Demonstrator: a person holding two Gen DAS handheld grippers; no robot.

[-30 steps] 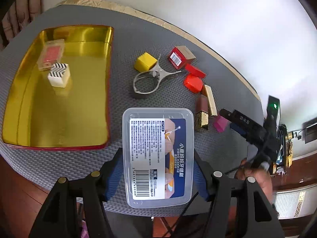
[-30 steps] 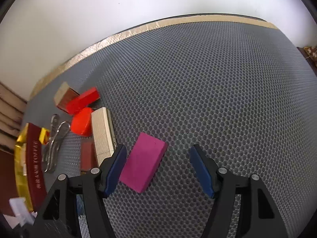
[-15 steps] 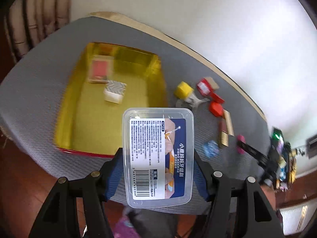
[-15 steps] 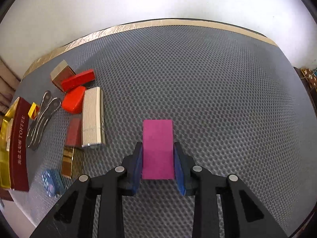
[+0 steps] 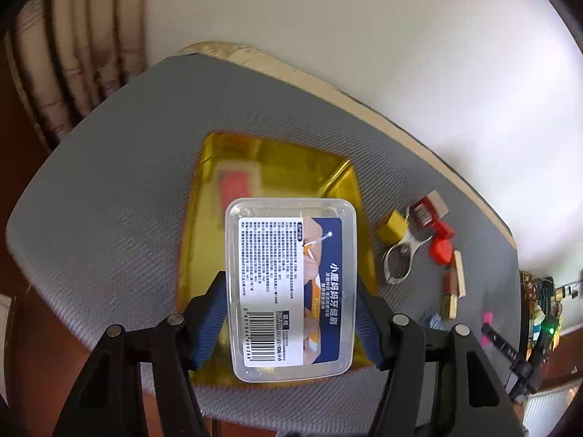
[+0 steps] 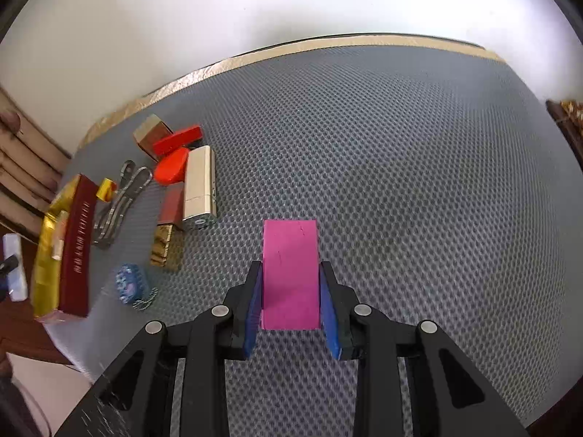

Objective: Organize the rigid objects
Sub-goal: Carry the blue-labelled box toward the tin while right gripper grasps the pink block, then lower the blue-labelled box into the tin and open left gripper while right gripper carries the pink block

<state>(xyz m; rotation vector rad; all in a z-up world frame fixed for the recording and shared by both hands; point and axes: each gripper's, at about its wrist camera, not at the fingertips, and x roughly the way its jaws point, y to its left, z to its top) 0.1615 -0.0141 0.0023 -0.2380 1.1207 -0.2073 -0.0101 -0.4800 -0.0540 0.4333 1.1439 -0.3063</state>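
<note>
My left gripper (image 5: 290, 318) is shut on a clear plastic box (image 5: 290, 287) with a blue and white label, held above the gold tin tray (image 5: 277, 167). A red packet (image 5: 236, 184) lies blurred in the tray's far end; the box hides the rest of the tray. My right gripper (image 6: 290, 300) is shut on a flat magenta block (image 6: 290, 273), lifted a little over the grey mat (image 6: 400, 167). In the right wrist view the tray (image 6: 47, 273) sits at the left edge, its dark red side wall facing me.
Loose items lie on the mat right of the tray: a yellow cube (image 5: 391, 224), metal clippers (image 6: 120, 196), red pieces (image 6: 171, 165), a cream ribbed case (image 6: 198, 185), a gold box (image 6: 164, 244), a blue patterned piece (image 6: 127, 282). A white wall stands behind the table.
The right gripper closed on the magenta block and lifted it. The left gripper carried the clear box from the mat's front edge to above the gold tray.
</note>
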